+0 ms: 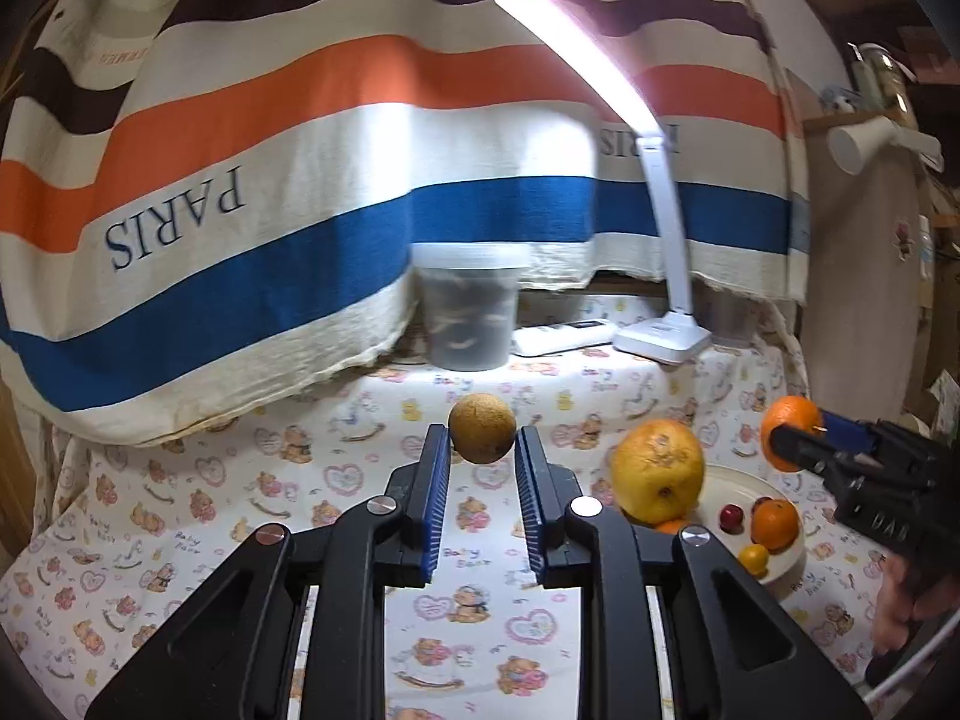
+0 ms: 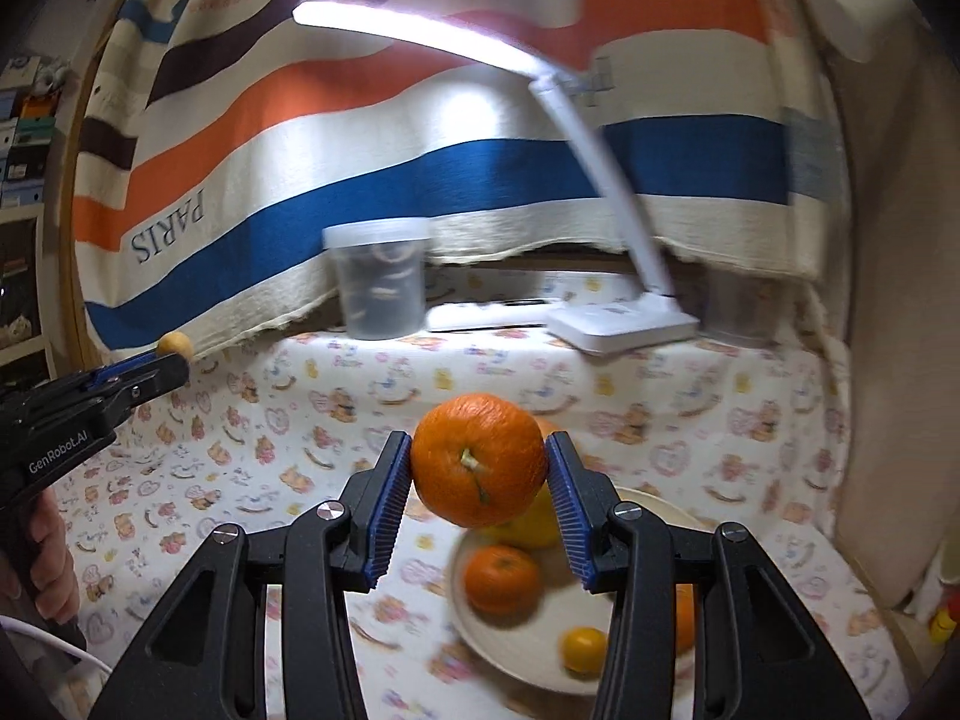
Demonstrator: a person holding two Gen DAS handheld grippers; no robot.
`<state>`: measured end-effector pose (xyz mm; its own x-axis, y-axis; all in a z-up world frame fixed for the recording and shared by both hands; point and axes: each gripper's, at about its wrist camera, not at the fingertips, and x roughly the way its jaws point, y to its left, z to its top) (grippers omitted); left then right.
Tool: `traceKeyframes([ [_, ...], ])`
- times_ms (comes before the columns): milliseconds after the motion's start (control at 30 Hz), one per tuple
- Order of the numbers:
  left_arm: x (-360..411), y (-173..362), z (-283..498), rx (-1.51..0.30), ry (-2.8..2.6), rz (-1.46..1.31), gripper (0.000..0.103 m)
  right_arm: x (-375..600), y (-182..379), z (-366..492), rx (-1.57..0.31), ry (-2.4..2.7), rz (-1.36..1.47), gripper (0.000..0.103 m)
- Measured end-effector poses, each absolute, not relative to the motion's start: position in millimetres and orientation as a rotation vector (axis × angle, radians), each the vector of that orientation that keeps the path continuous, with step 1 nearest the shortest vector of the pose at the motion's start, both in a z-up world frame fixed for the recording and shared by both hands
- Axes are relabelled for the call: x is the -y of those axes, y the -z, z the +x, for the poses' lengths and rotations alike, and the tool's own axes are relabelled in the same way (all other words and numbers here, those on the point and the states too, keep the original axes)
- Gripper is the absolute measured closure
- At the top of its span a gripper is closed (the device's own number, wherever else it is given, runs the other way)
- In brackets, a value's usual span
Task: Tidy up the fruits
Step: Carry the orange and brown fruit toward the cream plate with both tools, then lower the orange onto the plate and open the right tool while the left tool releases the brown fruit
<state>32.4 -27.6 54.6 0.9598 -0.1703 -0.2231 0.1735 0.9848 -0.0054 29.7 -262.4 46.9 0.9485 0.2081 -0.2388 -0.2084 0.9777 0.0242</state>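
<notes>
Left wrist: left gripper [image 1: 482, 450] fingers clamp brown fruit [image 1: 482, 428]; right gripper [image 2: 480, 461] fingers clamp orange [image 2: 479, 459] above plate [image 2: 516, 657].

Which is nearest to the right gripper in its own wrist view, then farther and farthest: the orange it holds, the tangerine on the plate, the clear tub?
1. Orange, clamped between the right gripper fingers.
2. Tangerine, below on the plate.
3. Clear tub, far back by the striped cloth.

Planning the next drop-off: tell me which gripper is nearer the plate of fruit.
Right. The right gripper, shut on an orange, hangs just above the plate. The left gripper, holding a brownish fruit, is off to the plate's left over the tablecloth.
</notes>
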Motion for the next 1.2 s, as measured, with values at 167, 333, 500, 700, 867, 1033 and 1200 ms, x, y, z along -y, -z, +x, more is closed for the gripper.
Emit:
traceKeyframes([
  [167,38,-49,35,-0.277,0.217,-0.008,0.082,296,-40,18,-0.232,-0.162,0.006,0.056],
  [333,52,-39,38,-0.304,0.23,0.031,0.082,320,-33,31,-0.327,-0.195,0.123,0.056],
  [500,61,-31,40,-0.333,0.244,0.056,0.082,321,-18,46,-0.4,-0.188,0.117,0.056],
  [700,67,-22,43,-0.355,0.244,0.069,0.082,306,0,58,-0.499,-0.251,0.079,0.056],
  [867,73,-19,42,-0.361,0.255,0.091,0.082,292,12,64,-0.583,-0.288,0.057,0.056],
  [1033,78,-17,40,-0.352,0.258,0.121,0.082,295,16,70,-0.622,-0.287,0.077,0.056],
  [1200,80,-17,39,-0.346,0.256,0.144,0.082,299,21,76,-0.661,-0.27,0.098,0.056],
])
